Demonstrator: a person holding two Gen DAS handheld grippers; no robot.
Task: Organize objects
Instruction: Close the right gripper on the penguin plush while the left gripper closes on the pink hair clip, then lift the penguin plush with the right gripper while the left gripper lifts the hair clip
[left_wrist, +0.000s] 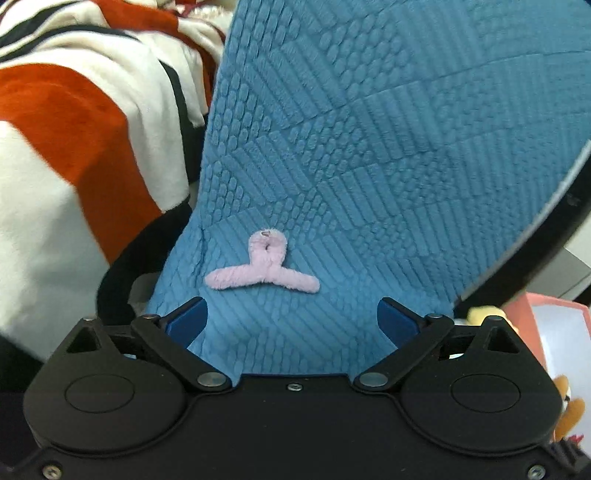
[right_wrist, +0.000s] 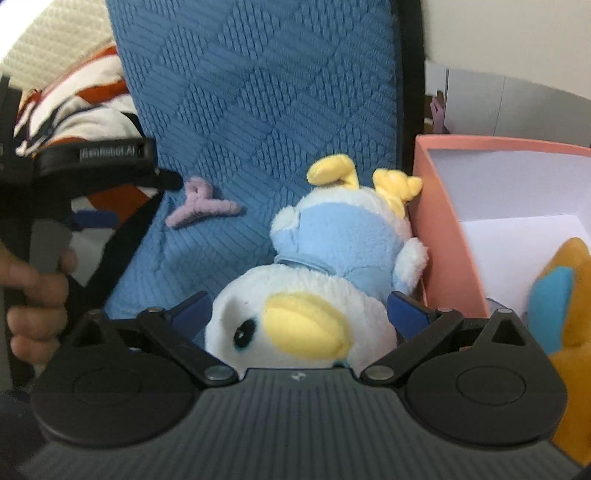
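One toy already lies in the pink box (right_wrist: 439, 236) — an orange plush (right_wrist: 565, 332) with a blue patch, seen at the right edge of the right wrist view — while two things remain outside it, so the sorting looks, at a guess, about a third done. Just left of the box, touching its near wall, a blue-and-white penguin plush (right_wrist: 332, 273) lies on the textured blue cushion (right_wrist: 258, 92) with its yellow feet pointing away. Farther left of the box, on the same cushion, rests a fuzzy pink hair clip (left_wrist: 264, 271).

Around the penguin's head stands the right hand-held gripper (right_wrist: 301, 314), its blue fingers wide apart on either side of the plush — whether the pads press the fur yet cannot be told, and the toy appears to lie on the cushion rather than hang. Over the hair clip hovers the left hand-held gripper (left_wrist: 293, 319), jaws spread wide and holding nothing, the clip just ahead of its fingertips. A hand (right_wrist: 33, 291) grips the left tool's handle at the far left of the box. A striped orange, white and black blanket (left_wrist: 74, 147) is bunched beyond the cushion.
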